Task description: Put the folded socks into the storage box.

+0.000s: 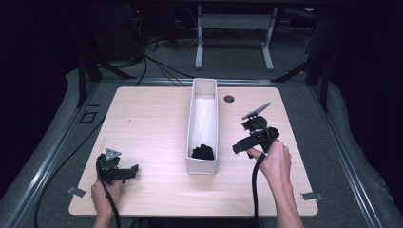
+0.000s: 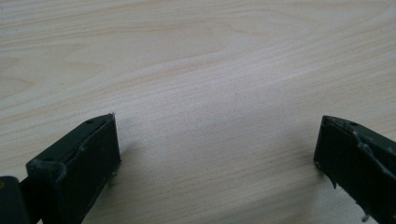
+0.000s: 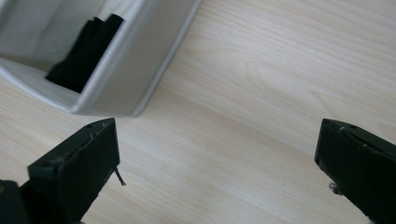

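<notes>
Light wood-grain table (image 1: pixel 152 128) with rounded corners, set on grey carpet inside a metal floor frame; dark room beyond, with the grey legs of another desk (image 1: pixel 233 38) and loose cables at the back. A round cable hole (image 1: pixel 229 99) sits just right of the box's far half. White box (image 1: pixel 203 126) — long, narrow, open-topped — stands at the table's middle, its long axis running straight away from the person, near end short of the table's front edge. Inside it, at the near end, a crumpled black cloth (image 1: pixel 203 152) lies on the floor of the box; the far part holds white lining or paper, hard to tell which. Left gripper (image 1: pixel 124 173) rests low on the table well left of the box's near end, held by the left hand (image 1: pixel 105 192), jaws spread wide over bare wood, nothing between them. Right gripper (image 1: pixel 236 148) is held by the right hand (image 1: pixel 274 161) just right of the box's near end, pointed toward it — jaws parted wide, empty; its view shows the box's corner and the black cloth inside.
</notes>
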Action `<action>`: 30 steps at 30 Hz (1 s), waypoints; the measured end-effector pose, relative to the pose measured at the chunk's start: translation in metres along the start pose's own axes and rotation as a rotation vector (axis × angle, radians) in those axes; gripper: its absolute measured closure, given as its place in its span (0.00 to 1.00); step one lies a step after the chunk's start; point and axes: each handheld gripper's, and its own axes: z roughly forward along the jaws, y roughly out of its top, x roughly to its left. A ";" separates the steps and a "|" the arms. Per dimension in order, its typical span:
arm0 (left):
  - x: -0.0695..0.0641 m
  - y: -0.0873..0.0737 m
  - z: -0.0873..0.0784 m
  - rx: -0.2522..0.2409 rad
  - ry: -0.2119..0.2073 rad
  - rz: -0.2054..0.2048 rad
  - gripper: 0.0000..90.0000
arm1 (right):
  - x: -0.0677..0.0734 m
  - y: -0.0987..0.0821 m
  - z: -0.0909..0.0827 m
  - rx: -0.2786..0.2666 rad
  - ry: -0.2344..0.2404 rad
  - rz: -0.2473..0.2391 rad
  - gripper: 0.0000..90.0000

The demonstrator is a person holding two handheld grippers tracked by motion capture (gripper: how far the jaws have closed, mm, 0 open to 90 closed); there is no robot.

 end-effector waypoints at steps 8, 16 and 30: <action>0.000 0.000 0.000 0.000 0.000 0.000 0.00 | -0.027 -0.028 0.015 -0.022 -0.004 0.040 0.00; 0.000 0.000 0.000 -0.001 0.001 -0.003 0.00 | -0.051 -0.060 0.042 -0.043 -0.003 0.069 0.00; 0.000 0.000 0.000 -0.002 0.001 -0.004 0.00 | -0.070 -0.113 0.091 -0.175 0.004 0.105 0.00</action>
